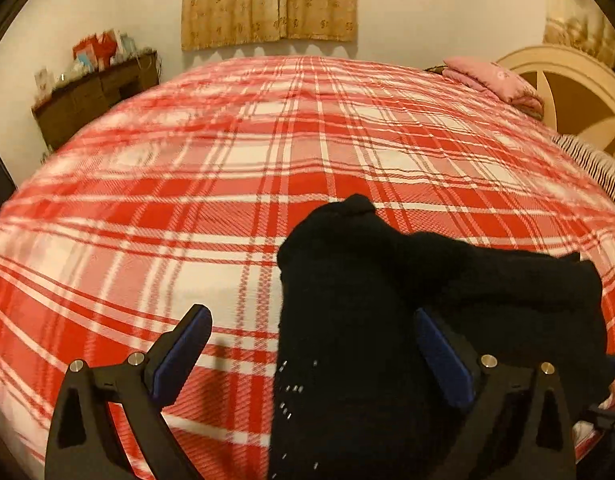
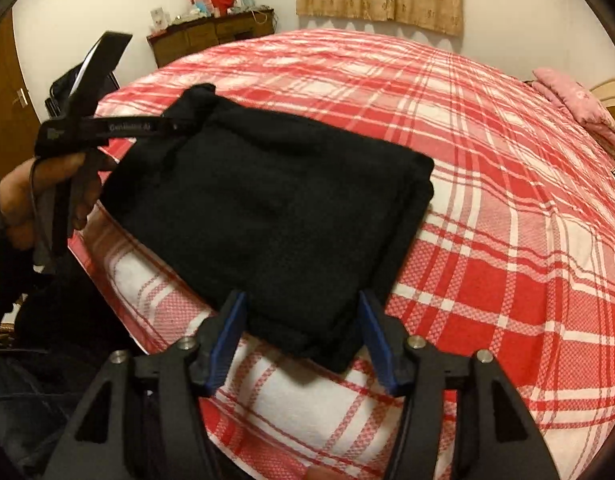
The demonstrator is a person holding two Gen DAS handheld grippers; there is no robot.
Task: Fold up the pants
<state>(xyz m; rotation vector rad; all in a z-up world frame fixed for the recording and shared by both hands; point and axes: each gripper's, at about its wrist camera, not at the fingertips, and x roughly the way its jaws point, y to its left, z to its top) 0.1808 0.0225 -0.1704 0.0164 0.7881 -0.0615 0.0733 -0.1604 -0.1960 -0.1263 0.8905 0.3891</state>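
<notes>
Black knit pants folded into a thick soft rectangle near the edge of a bed with red-and-white plaid cover, left claw spread wide, right claw open astride the bundle's near corner, neither gripping

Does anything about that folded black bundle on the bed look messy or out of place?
Mostly tidy. The black pants lie as a flat, squarish fold on the plaid bedspread, but one far corner pokes up in a bunched lump near the left gripper, so that edge is not flush.
</notes>
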